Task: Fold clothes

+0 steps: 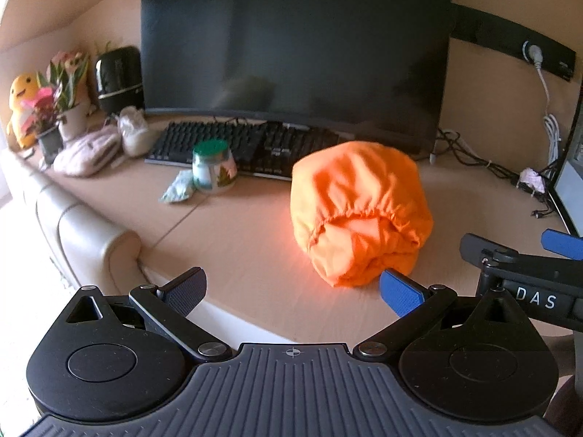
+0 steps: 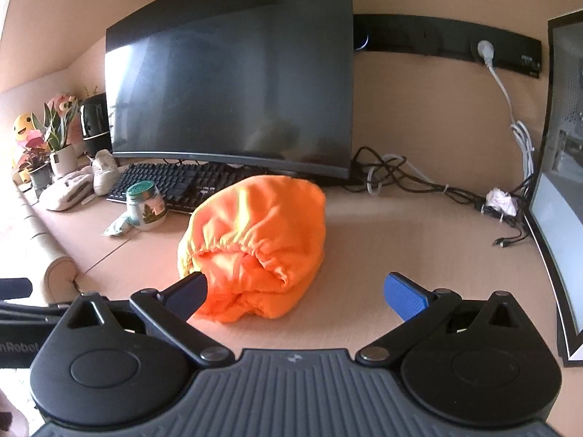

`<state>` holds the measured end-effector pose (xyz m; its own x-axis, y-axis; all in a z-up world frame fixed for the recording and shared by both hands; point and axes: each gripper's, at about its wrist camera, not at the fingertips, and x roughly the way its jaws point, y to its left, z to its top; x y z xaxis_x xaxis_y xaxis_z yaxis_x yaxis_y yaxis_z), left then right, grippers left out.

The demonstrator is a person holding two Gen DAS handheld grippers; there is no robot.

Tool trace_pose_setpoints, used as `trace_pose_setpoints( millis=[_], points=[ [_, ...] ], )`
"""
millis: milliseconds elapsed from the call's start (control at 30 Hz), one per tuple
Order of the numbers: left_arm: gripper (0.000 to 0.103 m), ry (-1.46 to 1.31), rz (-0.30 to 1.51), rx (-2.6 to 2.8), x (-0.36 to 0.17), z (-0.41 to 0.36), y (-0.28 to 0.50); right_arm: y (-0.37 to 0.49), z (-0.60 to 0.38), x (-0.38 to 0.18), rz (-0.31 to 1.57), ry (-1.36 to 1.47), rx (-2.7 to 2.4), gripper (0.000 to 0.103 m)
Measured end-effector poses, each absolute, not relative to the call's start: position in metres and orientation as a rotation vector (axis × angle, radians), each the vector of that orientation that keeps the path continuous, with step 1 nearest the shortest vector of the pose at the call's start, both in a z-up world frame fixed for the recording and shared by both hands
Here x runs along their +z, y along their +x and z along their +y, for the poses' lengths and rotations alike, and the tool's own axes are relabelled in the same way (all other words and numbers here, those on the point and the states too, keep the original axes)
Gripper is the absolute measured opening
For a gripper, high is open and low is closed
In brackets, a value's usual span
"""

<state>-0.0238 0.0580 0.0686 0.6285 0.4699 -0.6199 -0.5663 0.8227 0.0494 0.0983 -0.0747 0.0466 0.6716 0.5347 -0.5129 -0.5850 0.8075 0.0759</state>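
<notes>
An orange garment (image 1: pixel 359 211) with an elastic hem lies bunched in a mound on the wooden desk (image 1: pixel 247 251), in front of the monitor. It also shows in the right wrist view (image 2: pixel 255 244). My left gripper (image 1: pixel 293 289) is open and empty, just short of the mound and to its left; its right fingertip is near the cloth's front edge. My right gripper (image 2: pixel 297 293) is open and empty, with its left finger (image 2: pixel 187 293) against the mound's near left edge. The right gripper also shows at the right edge of the left wrist view (image 1: pixel 524 258).
A dark monitor (image 1: pixel 291 47) and a black keyboard (image 1: pixel 233 144) stand behind the cloth. A green-lidded jar (image 1: pixel 213 165), crumpled paper, plants, toys and a speaker sit at the left. Cables (image 2: pixel 419 182) and a second screen (image 2: pixel 557 196) are at the right. A padded chair arm (image 1: pixel 91 236) borders the desk's left.
</notes>
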Motion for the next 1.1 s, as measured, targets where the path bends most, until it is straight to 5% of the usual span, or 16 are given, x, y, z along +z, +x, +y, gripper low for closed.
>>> trace_pose_setpoints(
  millis=[400, 600, 1100],
  points=[
    [0.103, -0.396, 0.684, 0.663, 0.017, 0.054, -0.043, 0.094, -0.114, 0.015, 0.557, -0.237, 0.659, 0.103],
    [0.103, -0.262, 0.685, 0.625, 0.017, 0.032, -0.037, 0.107, -0.127, -0.007, 0.689, -0.107, 0.727, 0.103],
    [0.103, -0.178, 0.69, 0.578, 0.018, 0.019, -0.035, 0.092, -0.122, -0.009, 0.604, -0.144, 0.729, 0.103]
  ],
)
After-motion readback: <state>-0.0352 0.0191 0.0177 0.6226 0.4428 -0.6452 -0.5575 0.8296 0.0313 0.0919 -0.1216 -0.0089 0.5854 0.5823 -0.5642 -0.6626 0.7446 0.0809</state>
